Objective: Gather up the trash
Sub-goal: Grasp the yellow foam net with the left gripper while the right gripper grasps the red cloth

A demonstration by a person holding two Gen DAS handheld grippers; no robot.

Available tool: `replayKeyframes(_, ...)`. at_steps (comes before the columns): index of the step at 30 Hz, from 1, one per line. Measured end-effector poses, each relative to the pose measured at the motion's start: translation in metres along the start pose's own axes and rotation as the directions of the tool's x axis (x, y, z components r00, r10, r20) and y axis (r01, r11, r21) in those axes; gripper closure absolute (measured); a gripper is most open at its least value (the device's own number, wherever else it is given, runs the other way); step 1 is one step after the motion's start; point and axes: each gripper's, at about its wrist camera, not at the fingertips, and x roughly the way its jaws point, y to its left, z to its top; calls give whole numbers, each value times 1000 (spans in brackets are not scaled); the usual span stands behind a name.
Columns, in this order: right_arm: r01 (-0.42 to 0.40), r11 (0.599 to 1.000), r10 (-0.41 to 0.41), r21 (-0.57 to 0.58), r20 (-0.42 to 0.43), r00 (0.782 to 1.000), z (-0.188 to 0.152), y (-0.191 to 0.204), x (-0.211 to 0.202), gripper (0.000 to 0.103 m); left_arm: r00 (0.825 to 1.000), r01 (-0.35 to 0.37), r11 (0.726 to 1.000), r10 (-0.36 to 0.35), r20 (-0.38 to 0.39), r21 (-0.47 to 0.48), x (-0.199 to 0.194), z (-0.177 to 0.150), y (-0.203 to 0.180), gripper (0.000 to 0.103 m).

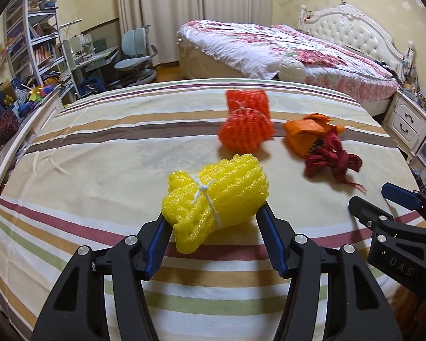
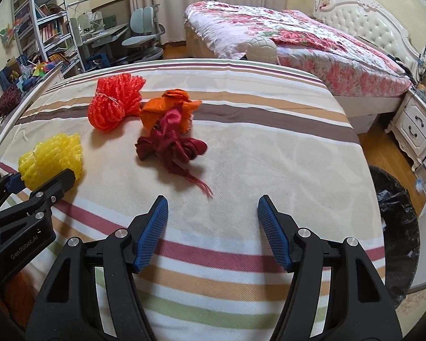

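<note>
Striped bedsheet serving as work surface. Four bits of trash on it: yellow foam net tied with white string, red foam net farther back, orange wrapper and dark red rag touching each other to the right.

Left gripper spread wide, its blue pads flanking the yellow foam net; right pad looks to be touching the bundle's edge, left pad just beside it. No squeeze visible in the foam, so not yet pinched, by the look of it. From the right wrist view, same bundle lying flat on the sheet at the left gripper's tips.

Right gripper spread, holding nothing, hovering over bare sheet near the tail of the dark red rag. Black-lined bin on the floor past the bed's right edge: likely destination.

Step in hand, as judged: closing on the yellow bundle.

- Push a little deeper before closing, so the pads meet the thick middle near the string and not the loose end.
- Close gently; foam is springy, light, likely to squirt out if nipped at the edge.
- Keep tips off the sheet to avoid snagging fabric.
- Lift straight up before swinging toward the bin, clear of the right gripper alongside.
</note>
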Motion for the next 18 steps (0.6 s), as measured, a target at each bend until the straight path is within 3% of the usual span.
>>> replayKeyframes(10, -6, 1000, 6, -6, -1, 1000, 18, 19, 15, 39, 999, -35, 998, 34, -12, -55, 6, 1, 28, 45)
replayKeyframes(18, -6, 1000, 6, -16, 9, 1000, 22, 25, 17, 68, 999, -28, 997, 27, -17, -71, 10, 2, 35, 45)
